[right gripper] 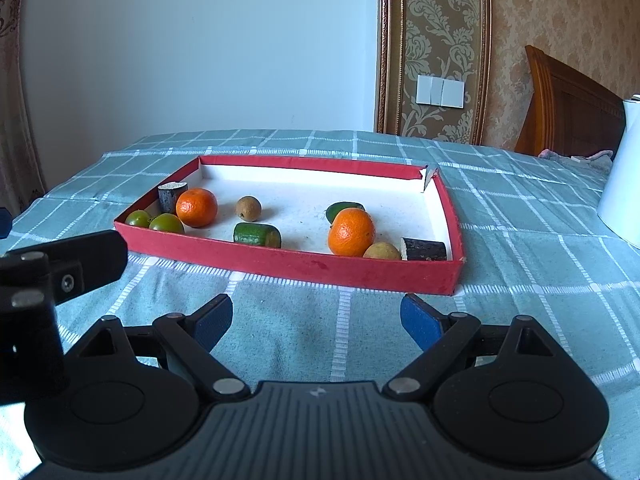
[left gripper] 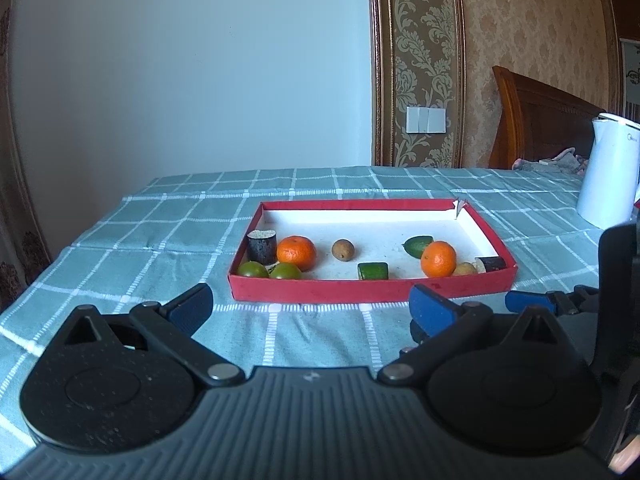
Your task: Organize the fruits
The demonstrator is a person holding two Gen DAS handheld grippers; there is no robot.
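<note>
Both my grippers, left (left gripper: 312,312) and right (right gripper: 316,320), gape wide, empty, just before the tray (right gripper: 288,266); careless reach could roll oranges (right gripper: 351,231).

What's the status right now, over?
Left gripper open, right gripper open, both empty. Fruits in red tray, untouched. Nothing in the way.

Ahead of our open right gripper (right gripper: 316,320) we see a red tray (right gripper: 280,266) holding two mandarins (right gripper: 351,231), green fruits (right gripper: 257,234) (some cut) and brown longans (right gripper: 248,208).
</note>
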